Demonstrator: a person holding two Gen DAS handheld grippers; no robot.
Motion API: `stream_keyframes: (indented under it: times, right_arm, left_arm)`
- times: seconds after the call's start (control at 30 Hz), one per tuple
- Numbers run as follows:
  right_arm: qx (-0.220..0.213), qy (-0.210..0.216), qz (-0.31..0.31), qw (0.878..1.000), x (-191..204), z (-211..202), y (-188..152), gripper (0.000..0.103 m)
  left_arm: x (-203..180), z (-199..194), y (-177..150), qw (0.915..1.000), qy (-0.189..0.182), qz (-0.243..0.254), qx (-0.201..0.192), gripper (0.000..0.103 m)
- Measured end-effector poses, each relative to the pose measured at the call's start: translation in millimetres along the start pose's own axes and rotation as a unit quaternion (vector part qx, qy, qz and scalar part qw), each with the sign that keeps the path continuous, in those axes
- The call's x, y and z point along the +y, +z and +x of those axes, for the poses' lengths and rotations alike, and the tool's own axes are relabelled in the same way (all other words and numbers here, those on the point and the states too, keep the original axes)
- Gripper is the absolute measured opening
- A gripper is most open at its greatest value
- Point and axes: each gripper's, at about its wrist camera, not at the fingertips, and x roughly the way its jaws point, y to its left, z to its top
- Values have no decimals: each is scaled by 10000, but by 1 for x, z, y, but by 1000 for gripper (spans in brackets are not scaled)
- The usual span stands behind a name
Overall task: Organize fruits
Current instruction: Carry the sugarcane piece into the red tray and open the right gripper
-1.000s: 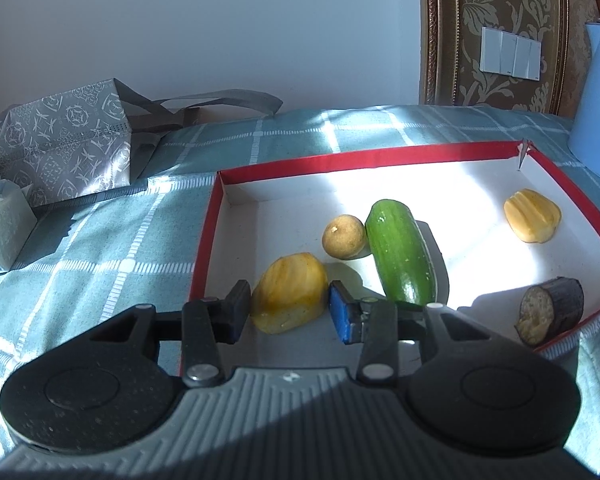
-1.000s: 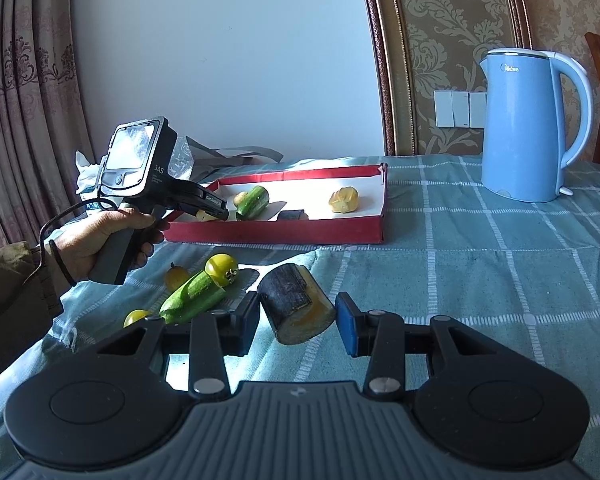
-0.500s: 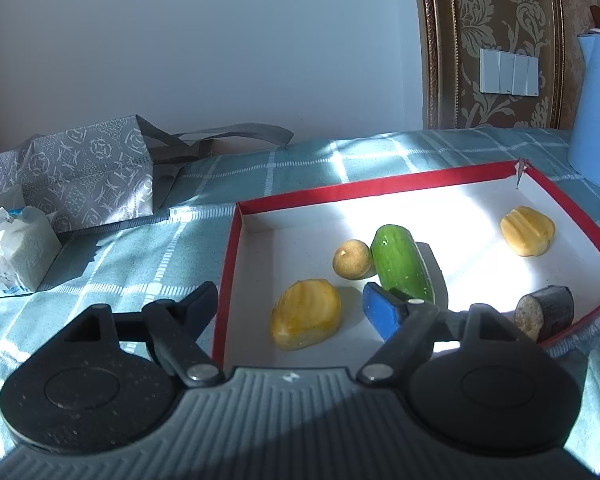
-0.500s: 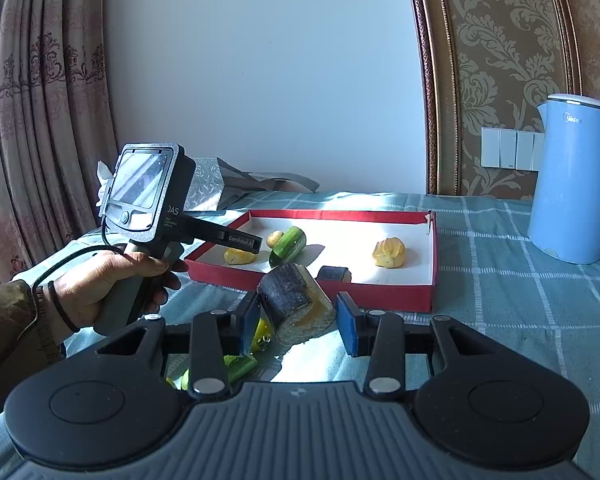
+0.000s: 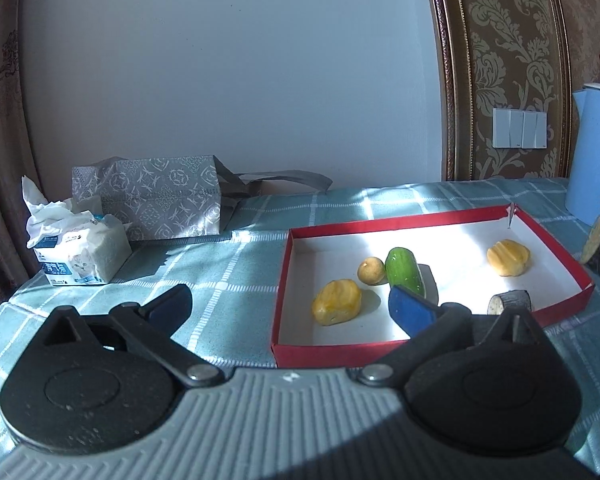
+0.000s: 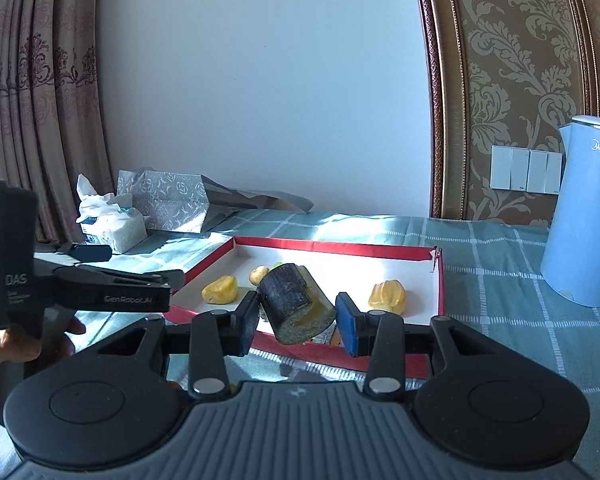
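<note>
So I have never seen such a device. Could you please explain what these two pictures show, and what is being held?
A person holds two hand tools, each with two fingers and a camera looking along them. One picture is from the left gripper, which is open and holds nothing. The other is from the right gripper, shut on a dark eggplant piece above the red tray's edge. In the tray lie a cucumber, two yellow fruits, a small round fruit and another eggplant piece. A blue kettle stands nearby.

hard sunlight glares off the white floor of the tray [image 5: 456,240], casting sharp shadows; fisheye edges bend and darken.
</note>
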Motion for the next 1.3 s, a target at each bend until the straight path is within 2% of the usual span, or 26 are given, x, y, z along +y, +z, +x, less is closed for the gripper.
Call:
stream_keyframes:
  times: [0.13, 0.23, 0.3, 0.43, 0.67, 0.8, 1.03, 1.3]
  right_arm:
    - [49, -80, 20, 10000, -7, 21, 10, 40]
    - [112, -50, 38, 9999, -10, 39, 16, 40]
    - [148, -112, 31, 9998, -11, 52, 18, 40]
    - [253, -95, 102, 9996, -14, 81, 21, 40]
    - [579, -380, 45, 9976, -17, 136, 24, 40]
    - [781, -549, 73, 9954, -23, 160, 26, 41]
    - [1079, -738, -3, 9914, -25, 184, 26, 41]
    - [1277, -901, 66, 9877, -29, 192, 18, 41]
  left_arm:
    - [9, 1, -14, 9992, -238, -329, 53, 103]
    - [18, 3, -14, 9960, -641, -593, 196, 103]
    - [25, -3, -15, 9933, -816, -817, 57, 103]
    - [29, 0, -16, 9935, -740, -844, 173, 103]
    - [36, 7, -17, 9933, -557, -962, 320, 103]
    - [38, 11, -19, 9923, -606, -992, 427, 103]
    - [34, 11, -19, 9933, -612, -879, 435, 103]
    - [32, 13, -20, 9939, -575, -817, 468, 103]
